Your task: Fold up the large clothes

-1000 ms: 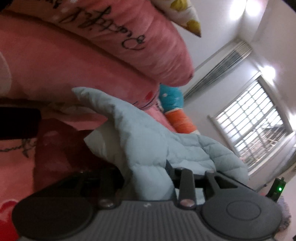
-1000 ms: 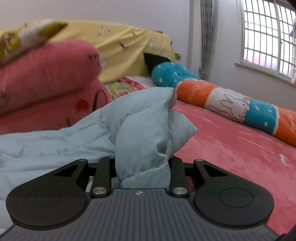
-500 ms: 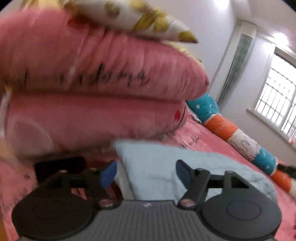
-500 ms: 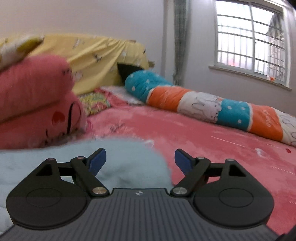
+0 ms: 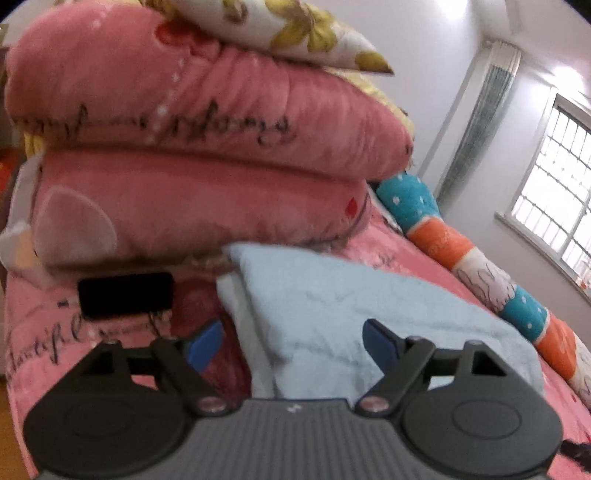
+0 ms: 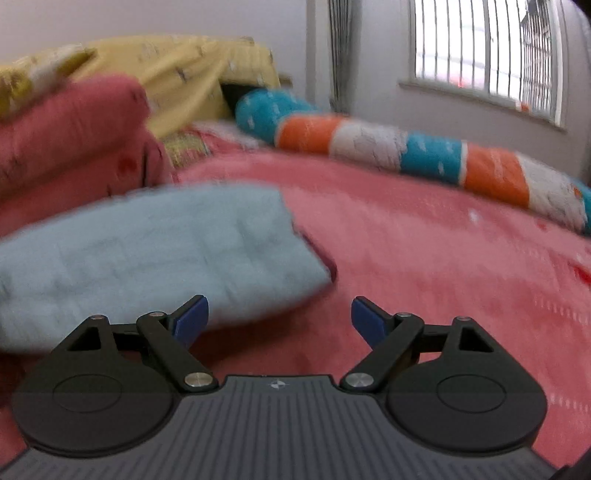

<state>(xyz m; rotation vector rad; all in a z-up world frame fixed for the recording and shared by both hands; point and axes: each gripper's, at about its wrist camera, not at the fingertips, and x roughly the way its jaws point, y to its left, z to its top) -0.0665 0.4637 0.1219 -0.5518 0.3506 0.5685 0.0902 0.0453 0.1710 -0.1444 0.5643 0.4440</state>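
Observation:
A pale blue quilted garment [image 5: 354,317] lies folded flat on the pink bed. In the left wrist view my left gripper [image 5: 293,345] hovers over its near corner, jaws still opening, blue pads clear of the cloth. The same garment [image 6: 155,251] fills the left half of the right wrist view. My right gripper [image 6: 279,319] stands wide open beside the garment's right edge, over bare pink bedspread, with nothing between its pads.
Two stacked pink quilts [image 5: 192,147] with a floral pillow [image 5: 280,33] on top rise behind the garment. A black phone [image 5: 125,295] lies on the bed at left. A long teal-orange-white bolster [image 6: 406,151] runs along the far side below the window [image 6: 484,55]. Pink bedspread [image 6: 443,258] extends right.
Both grippers let go of the blue garment and opened. The bunched-up cloth dropped flat onto the bed. The right gripper slid right off the garment; the left rolled level and drew back.

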